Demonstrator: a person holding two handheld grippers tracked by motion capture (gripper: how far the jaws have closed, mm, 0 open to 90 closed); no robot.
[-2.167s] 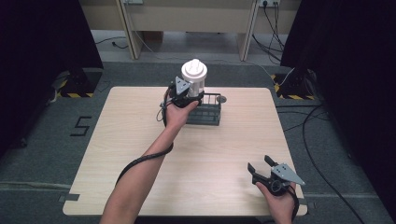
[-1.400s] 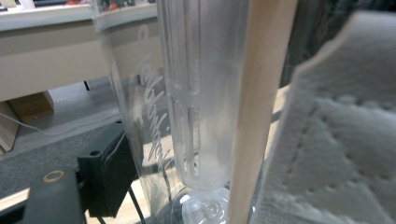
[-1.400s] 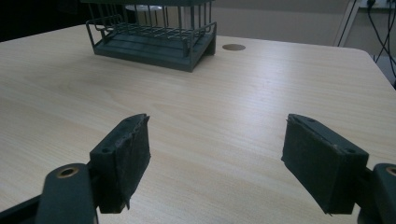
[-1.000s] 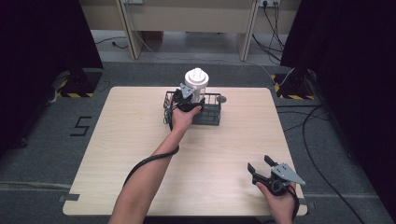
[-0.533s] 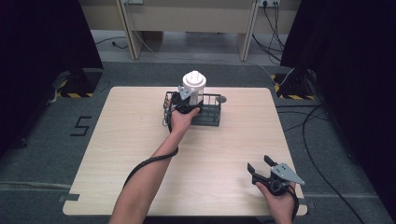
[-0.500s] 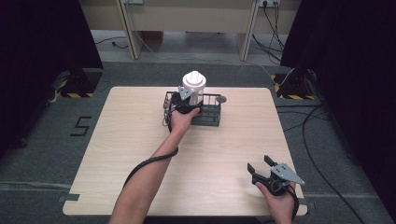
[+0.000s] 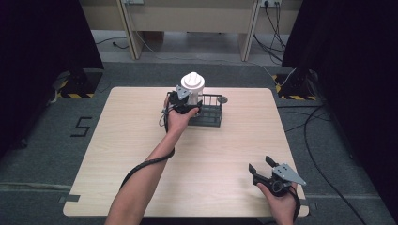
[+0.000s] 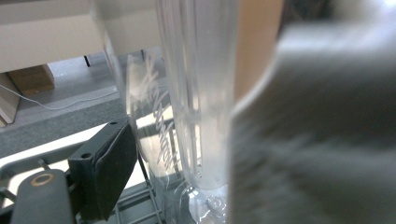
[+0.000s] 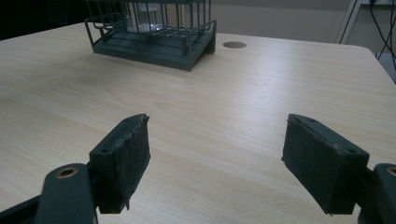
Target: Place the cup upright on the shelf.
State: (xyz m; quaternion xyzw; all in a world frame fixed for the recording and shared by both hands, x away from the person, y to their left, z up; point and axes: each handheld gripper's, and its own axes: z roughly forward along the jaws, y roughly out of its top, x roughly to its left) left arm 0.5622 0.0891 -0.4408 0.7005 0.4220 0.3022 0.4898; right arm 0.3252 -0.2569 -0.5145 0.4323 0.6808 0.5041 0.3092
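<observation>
The left gripper (image 7: 184,101) is clamped, it seems, on a clear plastic bottle with a white cap (image 7: 193,87), standing at the left end of the dark green wire rack (image 7: 212,115). The right gripper (image 9: 217,163) rests gaping, well apart. Released off-centre, the bottle could catch a wire and tip

A grey blur (image 8: 317,140) (perhaps a near jaw) hides the rack's (image 8: 140,205) right.

Even overhead light, dark surrounds; heavy close-range blur beside the left claw (image 8: 140,172).
</observation>
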